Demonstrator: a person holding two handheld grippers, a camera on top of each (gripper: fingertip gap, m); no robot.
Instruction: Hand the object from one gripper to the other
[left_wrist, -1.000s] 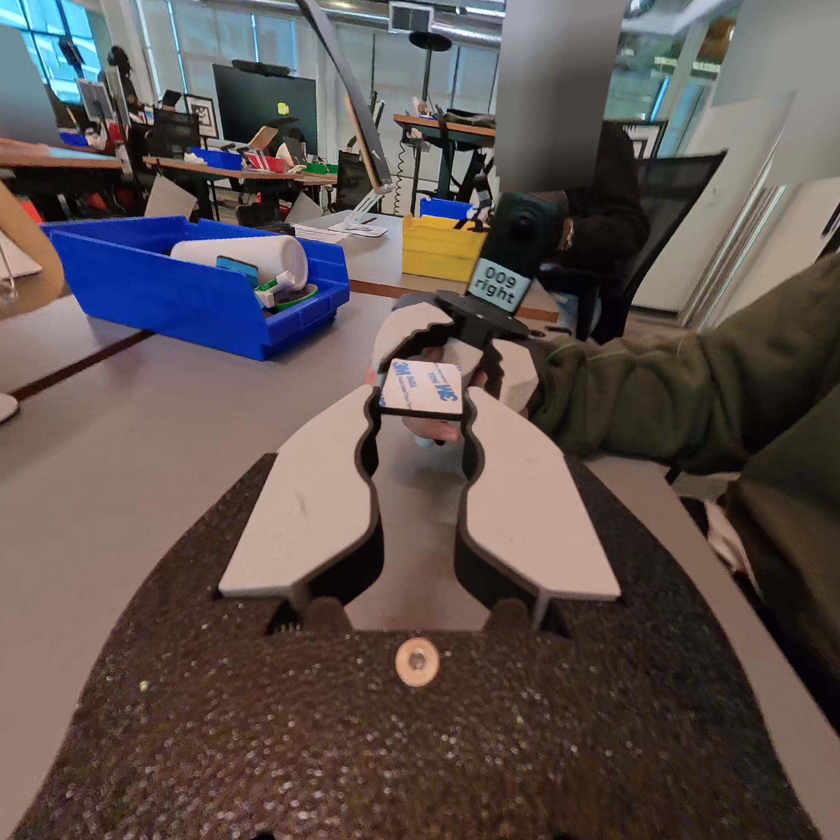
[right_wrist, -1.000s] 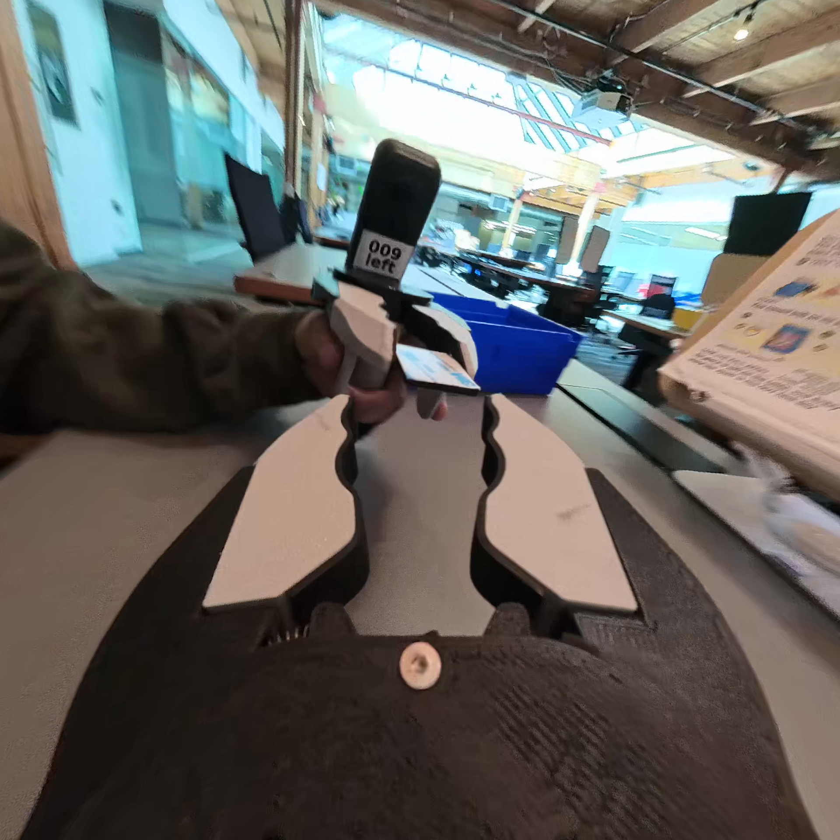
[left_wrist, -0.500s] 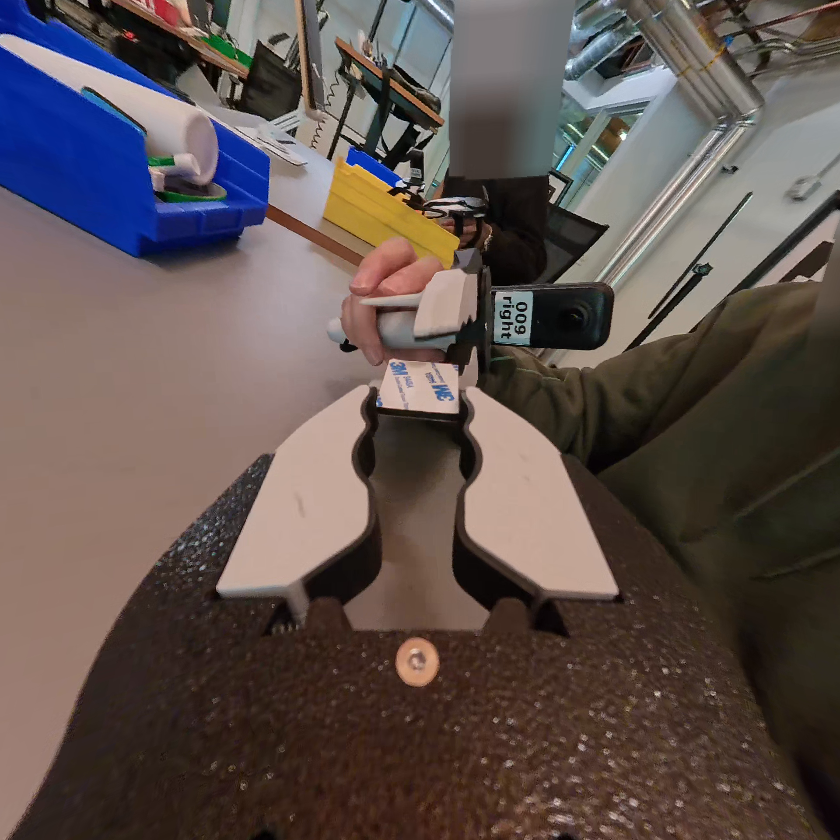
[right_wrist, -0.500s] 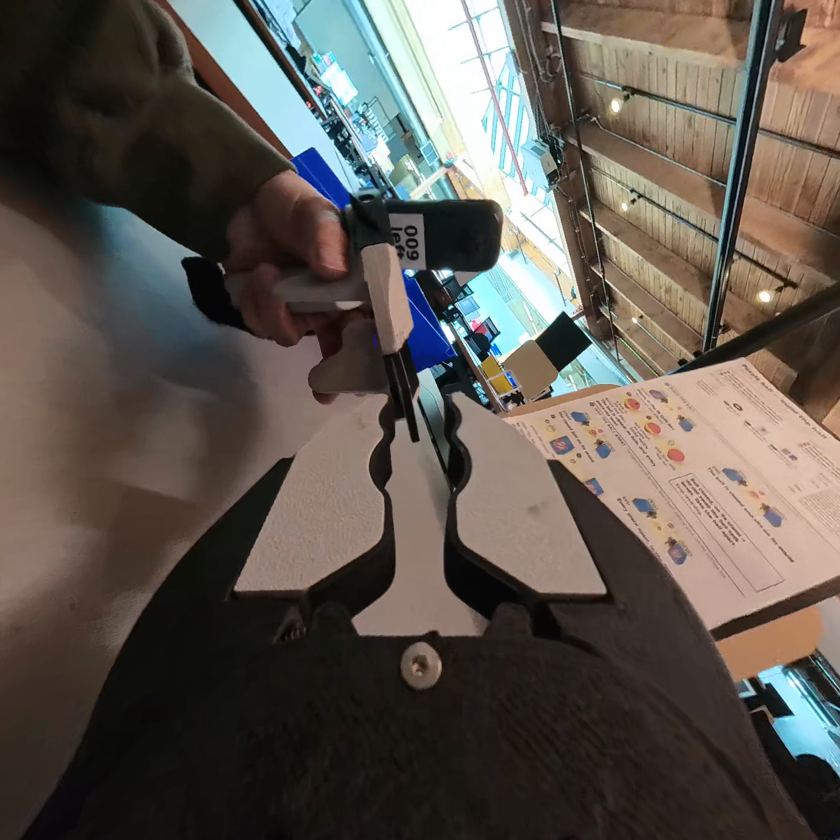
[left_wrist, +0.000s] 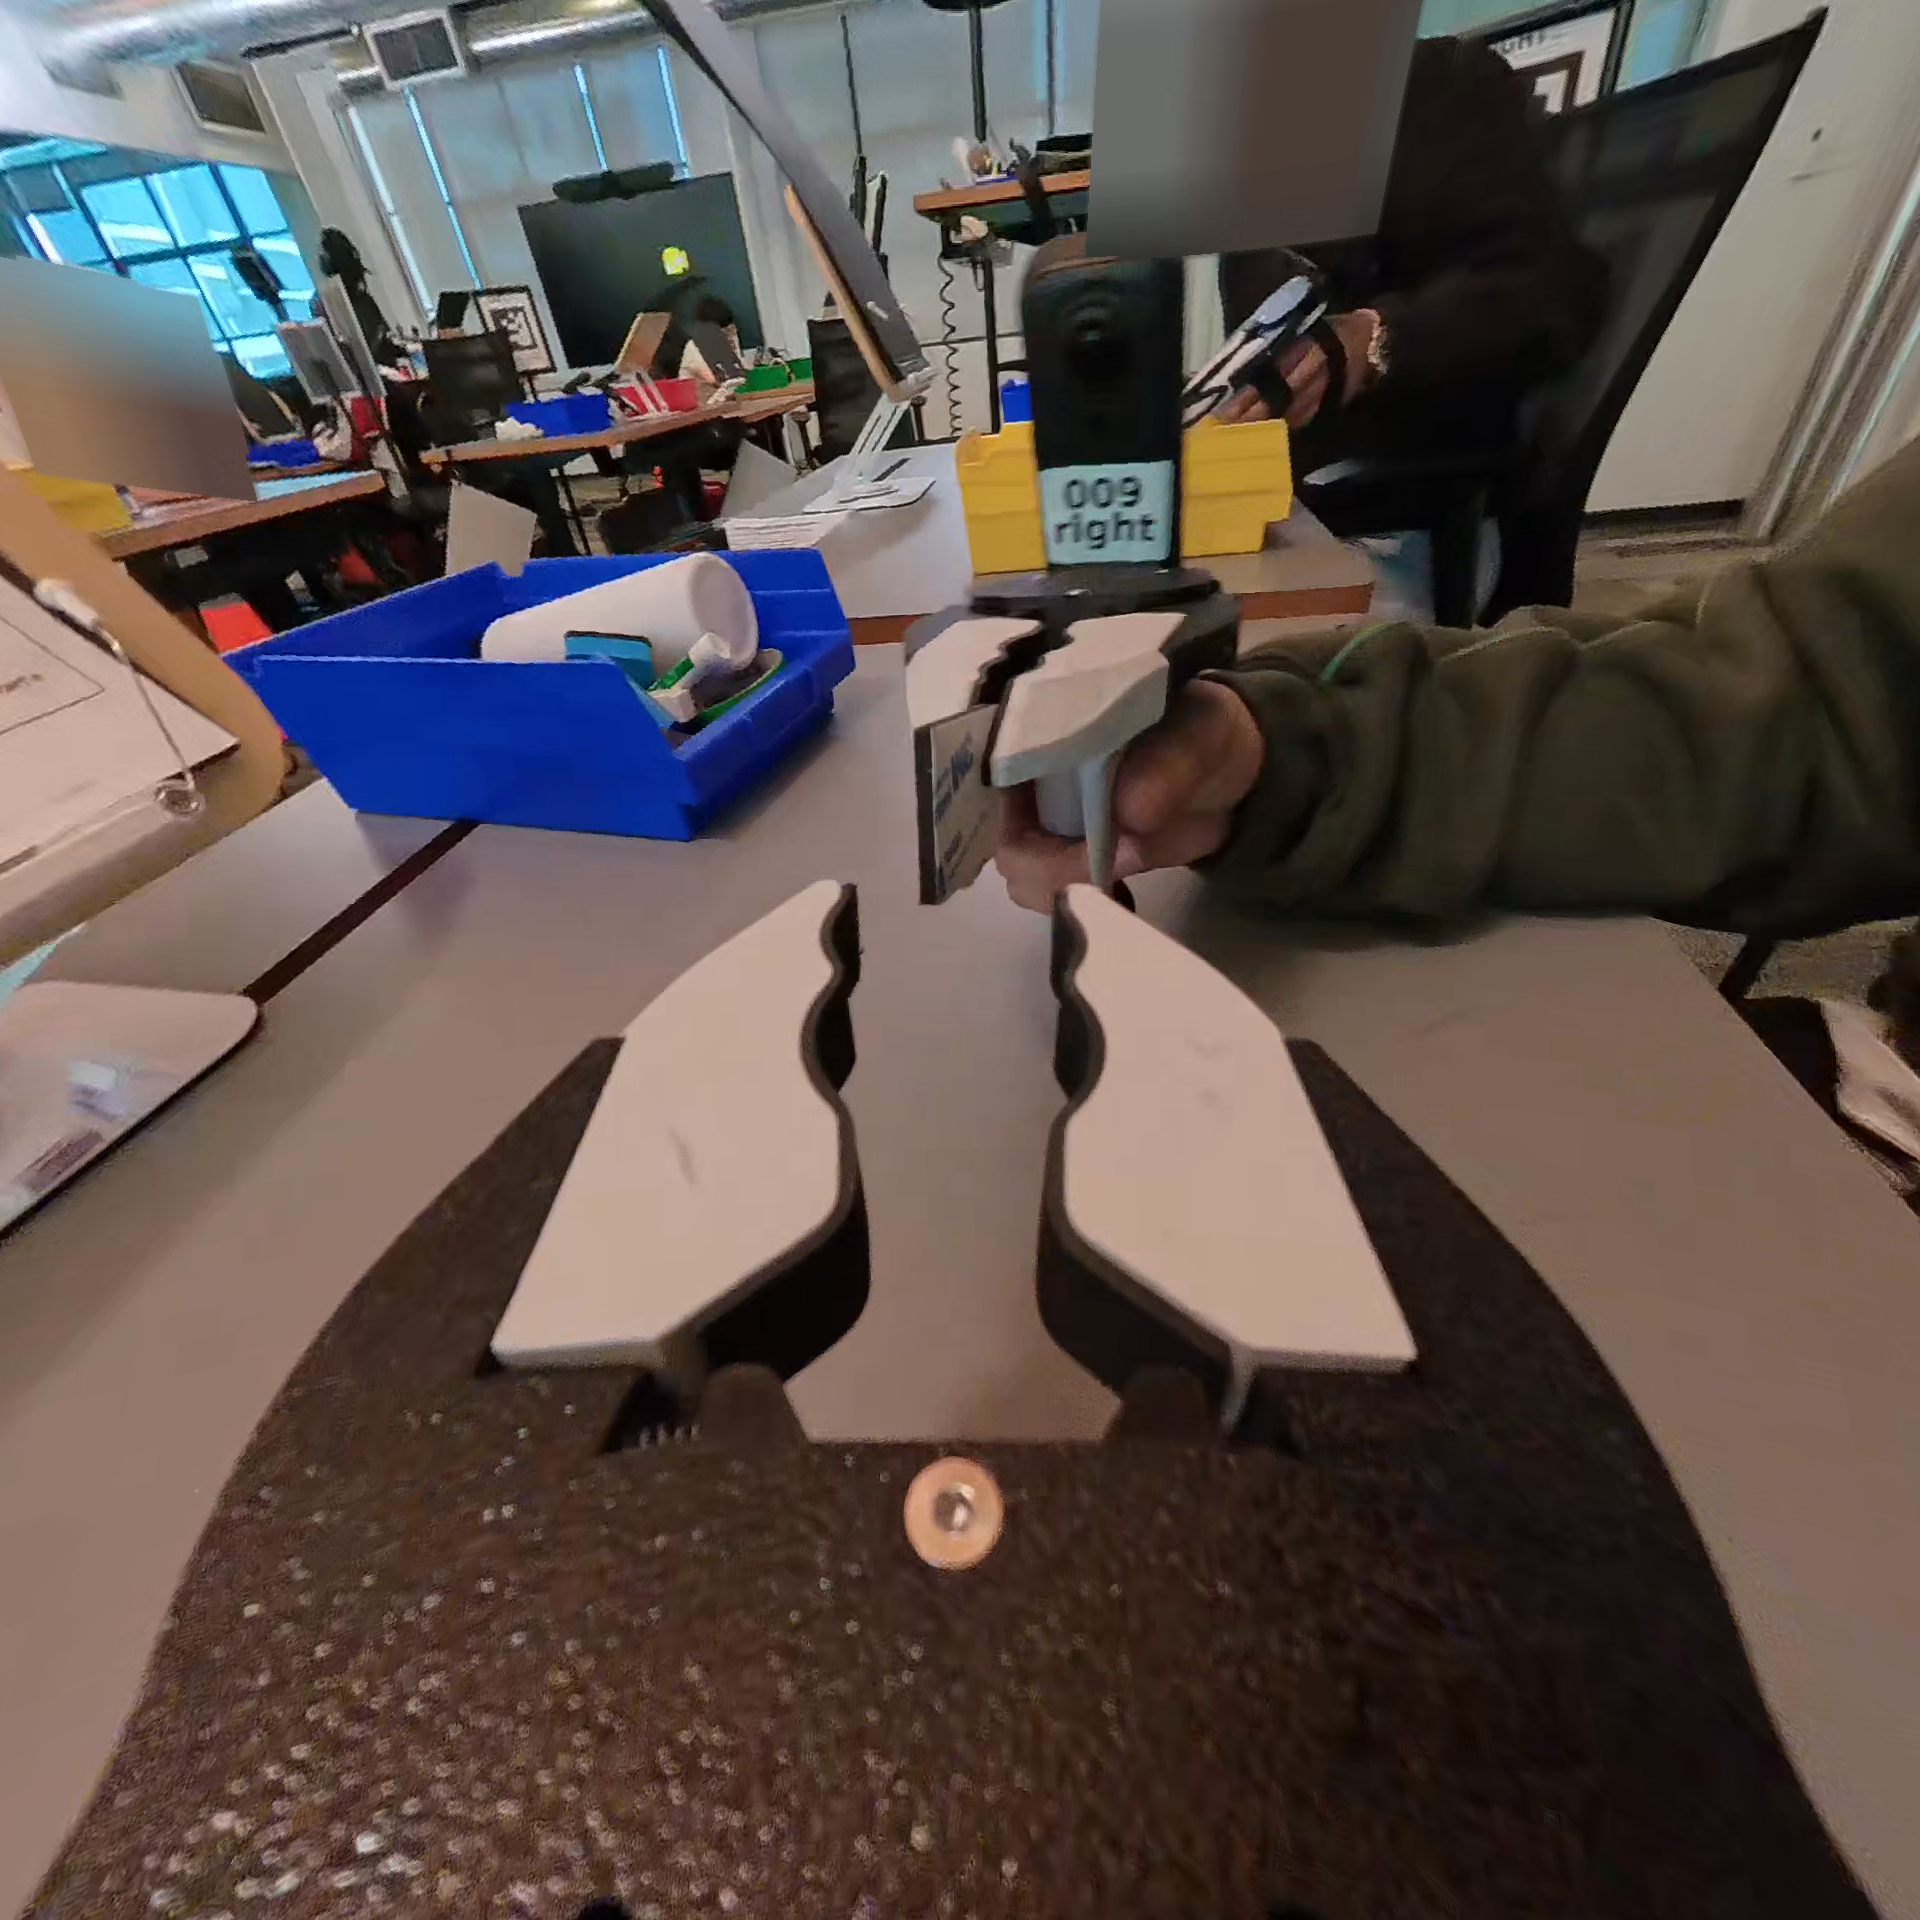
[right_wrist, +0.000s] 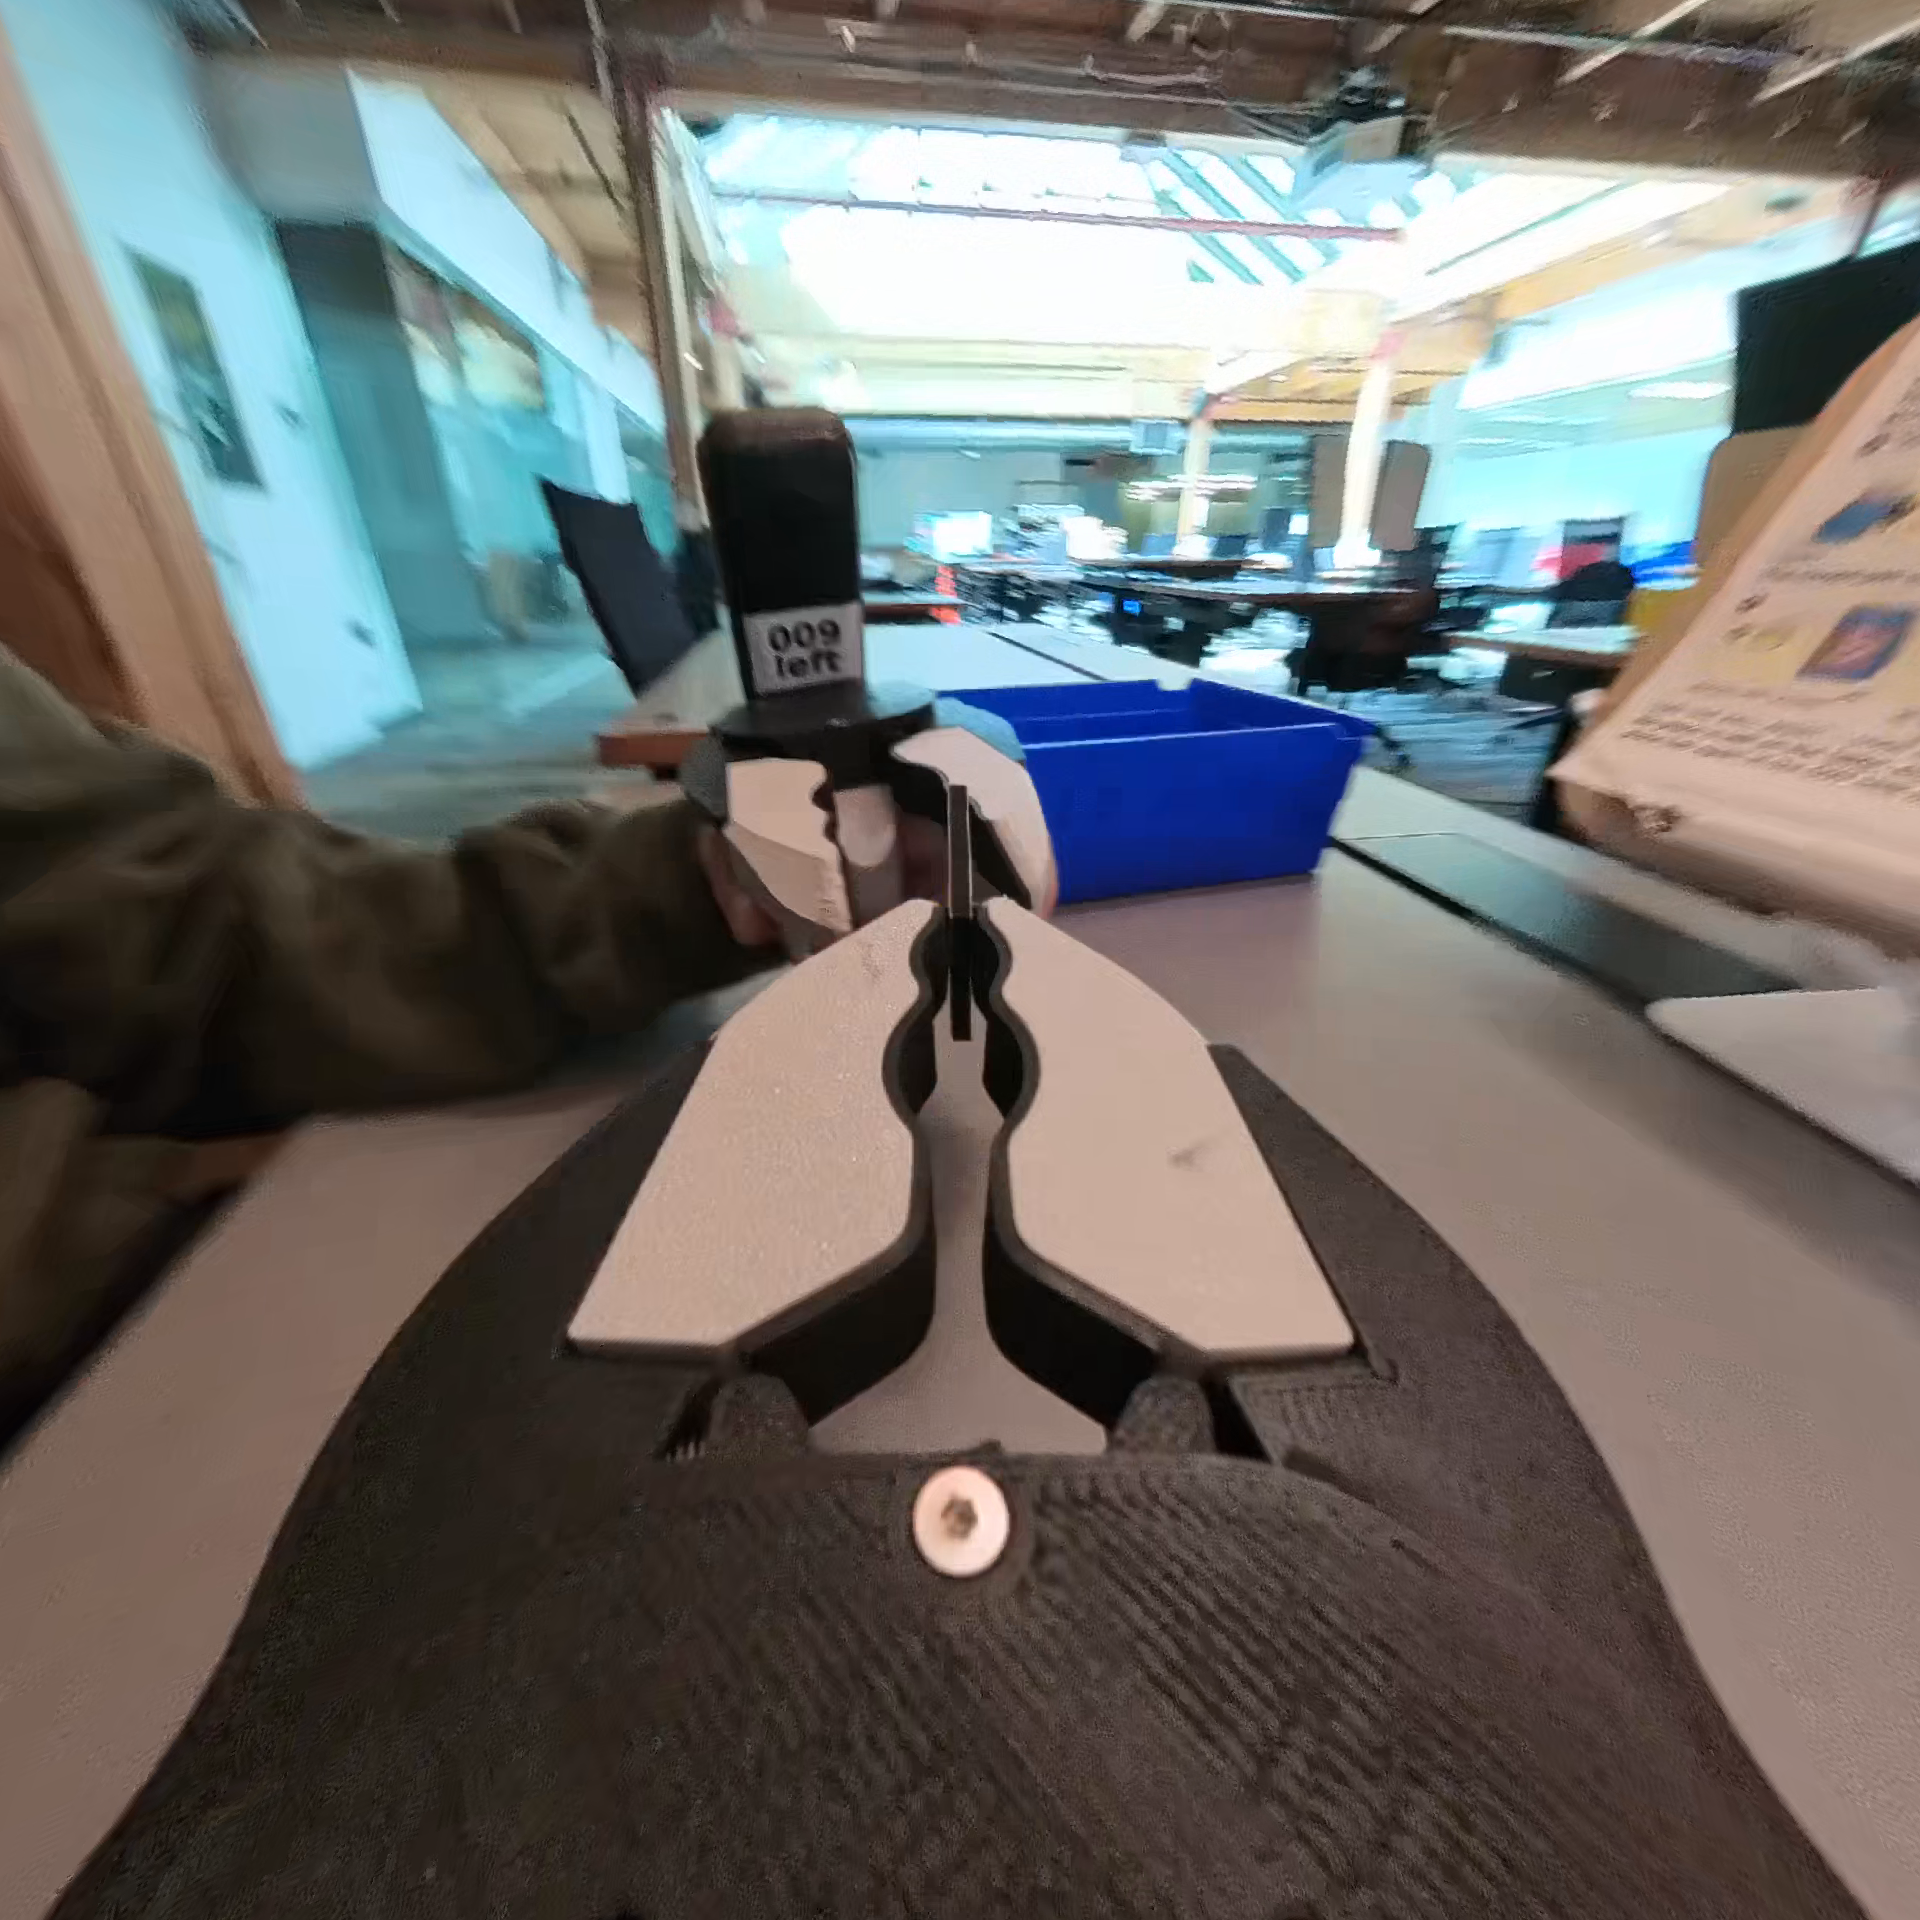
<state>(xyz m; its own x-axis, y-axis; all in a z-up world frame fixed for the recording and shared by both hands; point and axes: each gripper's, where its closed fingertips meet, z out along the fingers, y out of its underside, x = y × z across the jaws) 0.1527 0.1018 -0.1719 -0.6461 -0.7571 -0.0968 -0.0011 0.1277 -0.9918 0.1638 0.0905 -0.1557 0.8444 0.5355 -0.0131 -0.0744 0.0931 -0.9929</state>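
The object is a thin flat adhesive pad with a white and blue face and a black edge. My right gripper (right_wrist: 958, 920) is shut on the pad (right_wrist: 958, 831), which stands upright and edge-on between the tips. In the left wrist view the right gripper (left_wrist: 992, 727) holds the pad (left_wrist: 951, 800) just above the grey table (left_wrist: 1455, 1039). My left gripper (left_wrist: 956, 902) is open and empty, its tips just short of the pad's lower edge. In the right wrist view the left gripper (right_wrist: 883, 821) sits open right behind the pad.
A blue bin (left_wrist: 540, 727) with a white roll stands at the back left, and it also shows in the right wrist view (right_wrist: 1174, 821). A yellow bin (left_wrist: 997, 499) is behind. An instruction sheet on a stand (right_wrist: 1766, 707) is at the table's side. A person sits behind. Left and right tips are no more than a few centimetres apart.
The pad has passed from my left gripper to my right. The left gripper opened and drew back a little. The right gripper closed on the pad and turned from sideways to upright.
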